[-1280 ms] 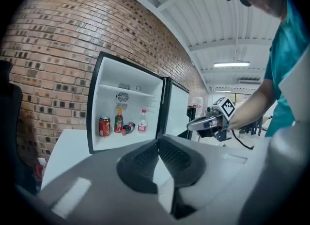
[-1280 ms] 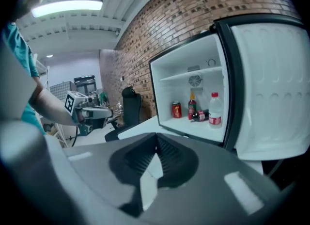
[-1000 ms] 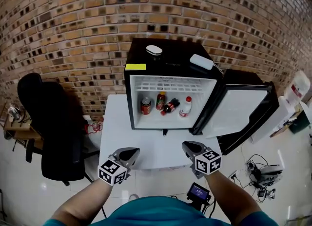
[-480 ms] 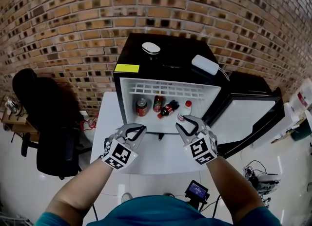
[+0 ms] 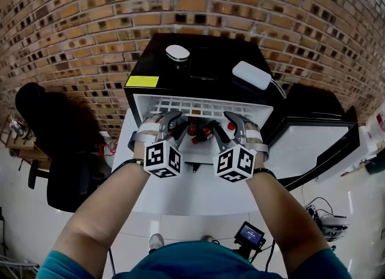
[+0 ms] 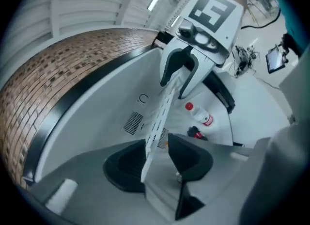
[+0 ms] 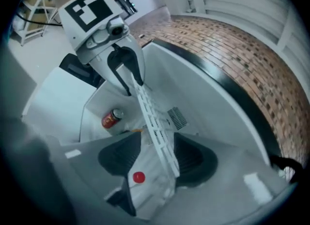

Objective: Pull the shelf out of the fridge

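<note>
The black mini fridge (image 5: 207, 61) stands open on a white table. Its white wire shelf (image 5: 198, 104) lies across the upper part of the cabinet. My left gripper (image 5: 170, 118) and right gripper (image 5: 231, 121) both reach to the shelf's front edge. In the left gripper view the shelf (image 6: 162, 112) runs between my left gripper's (image 6: 157, 156) pads with a gap beside it; the right gripper (image 6: 173, 86) straddles the same edge farther along. In the right gripper view the shelf (image 7: 152, 117) passes between my right gripper's (image 7: 157, 158) parted pads, and the left gripper (image 7: 133, 86) straddles it beyond.
Under the shelf stand a red can (image 7: 111, 119), a water bottle (image 6: 198, 115) and a dark bottle lying down (image 6: 196, 133). The fridge door (image 5: 307, 145) hangs open to the right. A white box (image 5: 252, 74) and a round white object (image 5: 177, 52) sit on top. A black chair (image 5: 48, 121) stands left.
Both grippers have moved forward from above the table's near edge into the fridge mouth. Their jaws have opened, and the shelf's front edge now lies between them.
</note>
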A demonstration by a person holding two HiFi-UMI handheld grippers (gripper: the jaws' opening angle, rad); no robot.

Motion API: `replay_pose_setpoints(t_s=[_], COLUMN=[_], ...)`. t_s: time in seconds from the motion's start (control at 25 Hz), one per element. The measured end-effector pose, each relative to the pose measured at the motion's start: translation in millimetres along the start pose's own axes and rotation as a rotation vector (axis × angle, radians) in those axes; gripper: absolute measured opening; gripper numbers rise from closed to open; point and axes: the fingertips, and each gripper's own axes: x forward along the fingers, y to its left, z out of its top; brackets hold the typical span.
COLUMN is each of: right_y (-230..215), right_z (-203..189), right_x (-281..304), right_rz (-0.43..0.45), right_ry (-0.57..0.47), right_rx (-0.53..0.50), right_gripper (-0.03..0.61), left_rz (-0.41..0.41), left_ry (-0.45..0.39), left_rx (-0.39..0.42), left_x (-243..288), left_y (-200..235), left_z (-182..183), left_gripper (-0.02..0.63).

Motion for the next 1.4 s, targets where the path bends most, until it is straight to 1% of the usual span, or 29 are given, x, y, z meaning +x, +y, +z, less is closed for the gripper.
replay_pose_setpoints(t_s=[0.16,0.24,0.4,0.56,0.84,0.88,0.96,1.04,1.16,1.4], right_y=[0,1,3,8,4,3,-1,-6,-8,-9], right_z=[-8,-12,-20,-24,-29,-30,-30,-29,-29,-29], right_x=[20,27,39,47,56,57,57,57,57,55], right_rz=[-0.016,-0.019,-0.016,-0.007,-0.037,-0.044,-0.058,-0.065,-0.069,-0.082], right_ry=[0.067,0.096,0.144,0.164,0.196,0.201,0.206,0.206,0.208,0.222], right_rx=[-0.047,-0.073,-0.078,-0.088,-0.124,-0.127,-0.122,-0.117,-0.138,-0.149], right_gripper=[0.207,0.207,0.207,0.207,0.204,0.194,0.155,0.093,0.081,0.080], left_rz=[-0.002,-0.006,-0.005,-0.014,-0.003,0.003,0.016,0.025,0.034,0.048], left_ry=[0.060,0.074,0.095,0.107,0.125,0.127,0.130,0.133,0.139,0.161], left_rx=[0.118,0.153,0.158,0.169,0.202,0.211,0.231,0.256,0.277,0.284], left_x=[26,35,43,50,57,57,56,56,55,53], left_y=[5,3,4,6,8,8,10,11,12,14], left_z=[-14,-18,-23,-26,-28,-28,-28,-28,-28,-26], left_gripper=[0.127,0.127,0.127,0.127,0.124,0.121,0.075,0.066,0.057,0.054])
